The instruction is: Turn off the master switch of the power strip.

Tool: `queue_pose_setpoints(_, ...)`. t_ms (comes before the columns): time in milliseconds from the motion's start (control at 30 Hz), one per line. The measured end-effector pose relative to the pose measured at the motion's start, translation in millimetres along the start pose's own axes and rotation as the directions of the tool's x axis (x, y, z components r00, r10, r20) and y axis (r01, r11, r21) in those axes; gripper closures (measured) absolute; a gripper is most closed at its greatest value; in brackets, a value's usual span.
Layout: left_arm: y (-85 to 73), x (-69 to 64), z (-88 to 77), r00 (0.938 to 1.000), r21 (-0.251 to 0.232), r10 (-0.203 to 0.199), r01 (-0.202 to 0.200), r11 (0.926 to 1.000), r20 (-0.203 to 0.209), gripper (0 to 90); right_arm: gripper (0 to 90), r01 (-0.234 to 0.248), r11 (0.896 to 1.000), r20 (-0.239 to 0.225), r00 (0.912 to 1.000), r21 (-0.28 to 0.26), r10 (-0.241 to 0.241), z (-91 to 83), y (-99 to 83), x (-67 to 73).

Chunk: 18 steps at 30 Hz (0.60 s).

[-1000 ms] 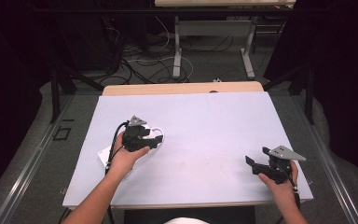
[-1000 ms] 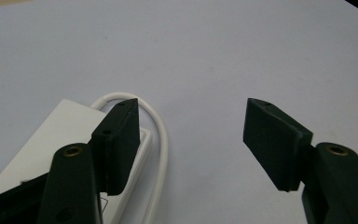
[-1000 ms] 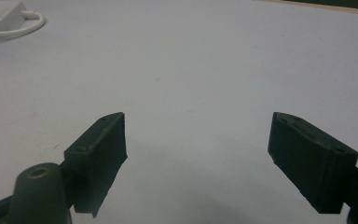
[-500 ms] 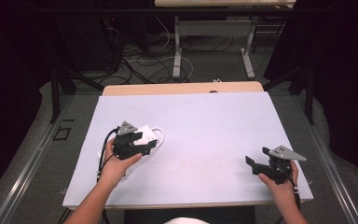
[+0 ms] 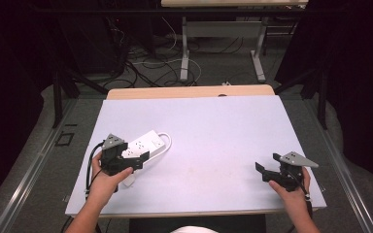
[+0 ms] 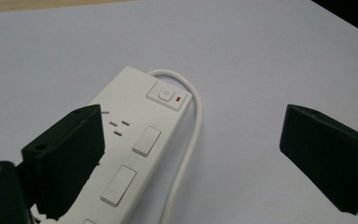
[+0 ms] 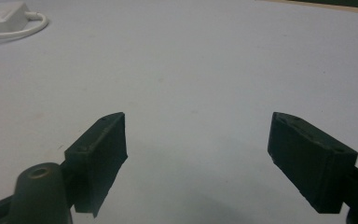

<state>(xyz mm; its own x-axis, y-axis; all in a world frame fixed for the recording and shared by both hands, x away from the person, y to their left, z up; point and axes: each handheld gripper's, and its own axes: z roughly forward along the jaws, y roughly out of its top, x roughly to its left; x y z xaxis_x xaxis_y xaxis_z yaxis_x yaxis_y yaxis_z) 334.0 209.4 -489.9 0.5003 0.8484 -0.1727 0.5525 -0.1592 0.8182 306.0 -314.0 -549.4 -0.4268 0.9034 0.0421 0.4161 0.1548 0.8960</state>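
A white power strip [image 5: 146, 142] lies on the left part of the pale table [image 5: 213, 131], its white cord [image 5: 165, 144] looping around its far end. In the left gripper view the strip [image 6: 135, 140] shows a switch with a red mark, sockets and the cord [image 6: 189, 135] running beside it. My left gripper [image 5: 135, 161] is open just over the strip's near end; one jaw hangs above the strip, the other above bare table [image 6: 193, 123]. My right gripper [image 5: 267, 166] stands open near the front right edge, with nothing between its jaws [image 7: 198, 128].
Seen from the right gripper, the power strip [image 7: 4, 16] sits far off at the upper left. A wooden strip [image 5: 189, 91] borders the table's far edge. Beyond it, cables [image 5: 175, 58] and desk legs stand on the floor.
My left gripper has drawn back toward the near left, uncovering more of the power strip. The right gripper has stayed where it was.
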Motion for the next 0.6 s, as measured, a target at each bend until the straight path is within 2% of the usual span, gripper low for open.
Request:
queue_pose_setpoints(33, -1.5, 1.8, -1.7, 1.0000, 0.000, 0.006, -0.006, 1.0000, 0.000, 3.6, 18.9, 0.000, 1.000, 0.000, 1.0000, 0.000, 0.000, 0.0, 0.0, 0.0)
queue_pose_setpoints(233, -13.3, 8.7, -10.1, 0.9995, -0.032, -0.032, 0.032, 0.9990, -0.004, 0.4, 18.9, -0.001, 1.000, 0.002, 1.0000, -0.001, 0.001, -0.5, 0.0, -0.5)
queue_pose_setpoints(333, -18.2, 12.1, -13.4, 0.9996, -0.033, -0.027, 0.027, 0.9991, -0.009, 0.4, 18.9, 0.000, 1.000, -0.003, 1.0000, 0.003, 0.000, -0.9, 0.1, -0.8)
queue_pose_setpoints(500, -26.8, 18.9, -18.6, 0.9986, -0.041, -0.046, 0.045, 0.9981, -0.027, 0.4, 18.9, -0.014, 1.000, -0.004, 0.9999, 0.005, 0.014, -1.6, 0.2, 0.3)
queue_pose_setpoints(600, -32.3, 20.9, -19.8, 0.9979, -0.047, -0.037, 0.034, 0.9983, -0.053, 0.8, 18.9, -0.014, 1.000, -0.004, 0.9999, 0.006, 0.014, -1.6, 0.1, -0.2)
